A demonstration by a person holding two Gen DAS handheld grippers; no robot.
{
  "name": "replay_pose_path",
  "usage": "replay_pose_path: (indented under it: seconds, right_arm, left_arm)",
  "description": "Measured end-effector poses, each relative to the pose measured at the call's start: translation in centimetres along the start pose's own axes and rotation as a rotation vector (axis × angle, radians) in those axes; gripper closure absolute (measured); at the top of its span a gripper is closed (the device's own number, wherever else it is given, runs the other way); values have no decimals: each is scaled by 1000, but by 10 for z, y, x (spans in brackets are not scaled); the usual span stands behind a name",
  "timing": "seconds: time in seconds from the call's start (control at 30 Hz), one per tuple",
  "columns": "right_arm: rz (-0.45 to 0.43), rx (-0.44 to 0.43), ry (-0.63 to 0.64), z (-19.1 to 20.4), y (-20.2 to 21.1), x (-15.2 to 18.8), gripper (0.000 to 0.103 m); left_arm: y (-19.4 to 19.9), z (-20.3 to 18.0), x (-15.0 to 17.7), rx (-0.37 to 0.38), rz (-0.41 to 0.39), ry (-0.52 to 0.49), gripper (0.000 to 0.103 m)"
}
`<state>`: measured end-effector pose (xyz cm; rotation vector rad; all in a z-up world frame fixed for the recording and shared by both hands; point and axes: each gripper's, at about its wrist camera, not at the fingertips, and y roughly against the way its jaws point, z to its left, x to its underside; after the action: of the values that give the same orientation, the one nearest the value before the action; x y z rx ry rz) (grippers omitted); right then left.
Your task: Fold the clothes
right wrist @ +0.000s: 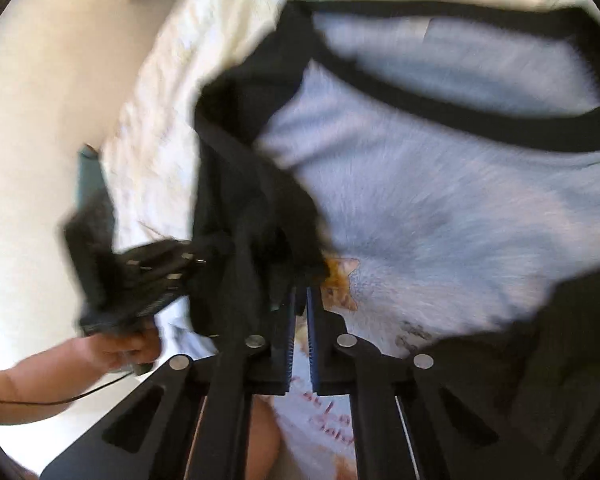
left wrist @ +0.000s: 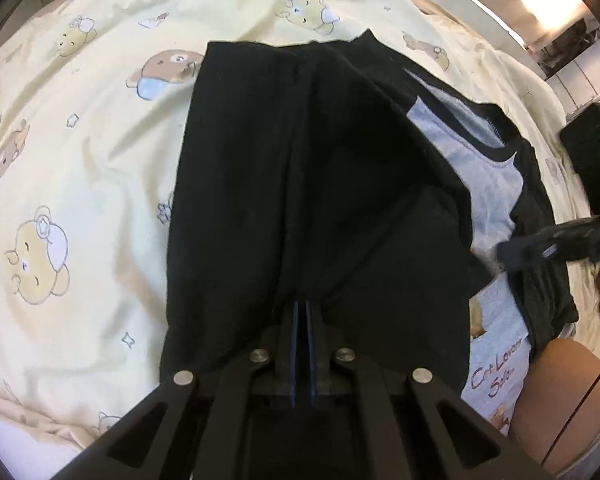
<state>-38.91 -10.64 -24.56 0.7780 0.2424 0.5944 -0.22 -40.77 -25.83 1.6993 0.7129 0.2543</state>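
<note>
A T-shirt with a pale grey front [left wrist: 496, 184], a cat print, red lettering and a black collar lies on the bed. Its black side panel [left wrist: 320, 180] is lifted and stretches away from my left gripper [left wrist: 302, 303], which is shut on that fabric. In the right wrist view the grey front [right wrist: 440, 208] fills the frame, blurred. My right gripper [right wrist: 301, 292] is shut, with a fold of the black sleeve [right wrist: 260, 208] caught at its tips. The right gripper [left wrist: 504, 250] reaches in from the right. The left gripper [right wrist: 196, 260] shows at the left, gripping black cloth.
A pale yellow bedsheet with a bear print [left wrist: 80, 160] lies under the shirt. A person's hand [right wrist: 116, 348] holds the left gripper, and a thin cable trails from it. A bare limb [left wrist: 560, 400] is at the lower right. Cream floor [right wrist: 28, 160] lies beyond the bed's edge.
</note>
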Motion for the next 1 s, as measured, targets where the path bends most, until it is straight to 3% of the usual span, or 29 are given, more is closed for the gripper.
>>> replay_pose_path:
  seconds: [0.1, 0.17, 0.23, 0.3, 0.33, 0.37, 0.4, 0.63, 0.67, 0.73, 0.9, 1.0]
  right_arm:
    - [-18, 5, 15, -7, 43, -4, 98]
    - [-33, 57, 32, -12, 62, -8, 98]
    - [-16, 79, 18, -13, 49, -11, 96]
    - [19, 9, -25, -14, 34, -12, 90]
    - [36, -9, -25, -10, 21, -10, 84]
    - [52, 3, 5, -2, 0, -6, 66]
    - [59, 16, 24, 4, -16, -3, 62]
    - [59, -6, -59, 3, -78, 4, 62]
    - [44, -24, -65, 3, -75, 5, 67]
    - [28, -64, -54, 7, -72, 8, 99]
    - [36, -24, 43, 24, -41, 7, 100]
    - [20, 43, 61, 12, -14, -3, 101]
  left_arm:
    - [1, 5, 2, 7, 11, -10, 99]
    - [1, 3, 3, -5, 15, -33, 99]
    - [1, 3, 5, -15, 21, -51, 99]
    - [-1, 5, 6, -14, 30, -52, 99]
    - [-2, 7, 6, -12, 37, -48, 99]
    - [-3, 9, 6, -10, 46, -42, 99]
    - [-4, 11, 6, -8, 54, -37, 99]
    - [-8, 15, 13, -30, 43, -63, 99]
    - [-7, 16, 15, -29, 38, -64, 99]
    - [-5, 22, 16, -9, 39, -39, 99]
    - [10, 49, 13, 94, 59, 74, 99]
    - [18, 55, 15, 95, 56, 55, 99]
